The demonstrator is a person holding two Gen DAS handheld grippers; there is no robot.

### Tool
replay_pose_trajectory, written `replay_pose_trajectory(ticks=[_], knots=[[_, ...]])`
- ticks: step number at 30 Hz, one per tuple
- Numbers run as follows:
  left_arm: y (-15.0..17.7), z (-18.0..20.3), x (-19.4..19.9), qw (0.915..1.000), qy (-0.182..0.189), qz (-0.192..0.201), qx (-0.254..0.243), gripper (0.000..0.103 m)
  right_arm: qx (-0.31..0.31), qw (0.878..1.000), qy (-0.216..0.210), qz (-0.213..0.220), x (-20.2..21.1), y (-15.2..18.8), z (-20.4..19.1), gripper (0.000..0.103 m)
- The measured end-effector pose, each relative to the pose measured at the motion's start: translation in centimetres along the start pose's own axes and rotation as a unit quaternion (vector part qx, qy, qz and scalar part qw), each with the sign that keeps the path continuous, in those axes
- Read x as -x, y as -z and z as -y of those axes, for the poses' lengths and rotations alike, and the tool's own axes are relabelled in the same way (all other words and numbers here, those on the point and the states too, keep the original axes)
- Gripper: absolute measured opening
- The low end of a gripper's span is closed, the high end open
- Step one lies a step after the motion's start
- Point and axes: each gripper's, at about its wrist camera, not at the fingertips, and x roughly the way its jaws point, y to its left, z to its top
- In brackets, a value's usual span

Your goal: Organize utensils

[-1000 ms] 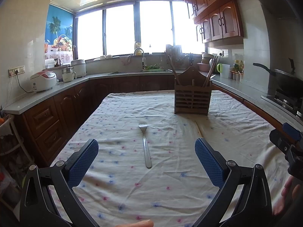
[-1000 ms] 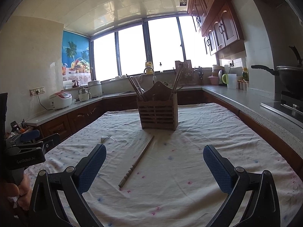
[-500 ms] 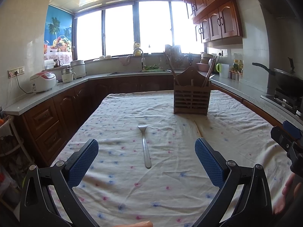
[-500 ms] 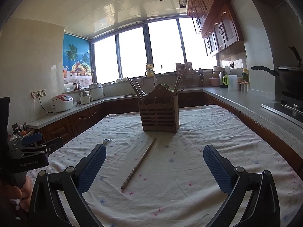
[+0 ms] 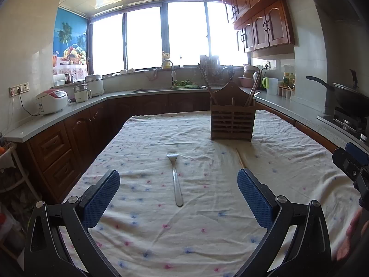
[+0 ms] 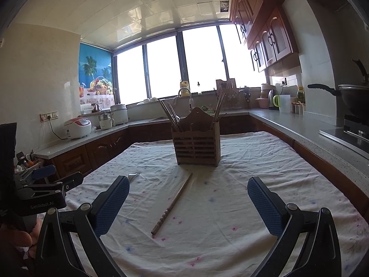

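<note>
Jaws are being held spread wide on both the left gripper [image 5: 178,190] and the right gripper [image 6: 188,196], while one silver metal fork [image 5: 175,180] and one brown wooden chopstick [image 6: 172,204] are being left lying on the dotted white tablecloth [image 6: 230,207] before one slatted wooden utensil holder [image 6: 196,146], and "GenRobot.AI" is being shown on the left gripper's body.

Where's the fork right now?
The fork lies flat on the tablecloth, centred in the left wrist view between the left tool's open fingers, tines pointing toward the wooden utensil holder.

Open tablecloth [image 5: 143,230] before wooden utensil holder [image 5: 232,121]
</note>
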Motion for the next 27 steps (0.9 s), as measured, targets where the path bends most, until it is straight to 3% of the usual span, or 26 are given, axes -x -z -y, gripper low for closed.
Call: replay_pose_trajectory(ticks=[27], knots=[[-0.69,0.42,-0.76,0.9999,0.009,-0.005,-0.002,0.103,-0.003,1.000,0.000,-0.007,-0.74,-0.74,0.30,0.103]])
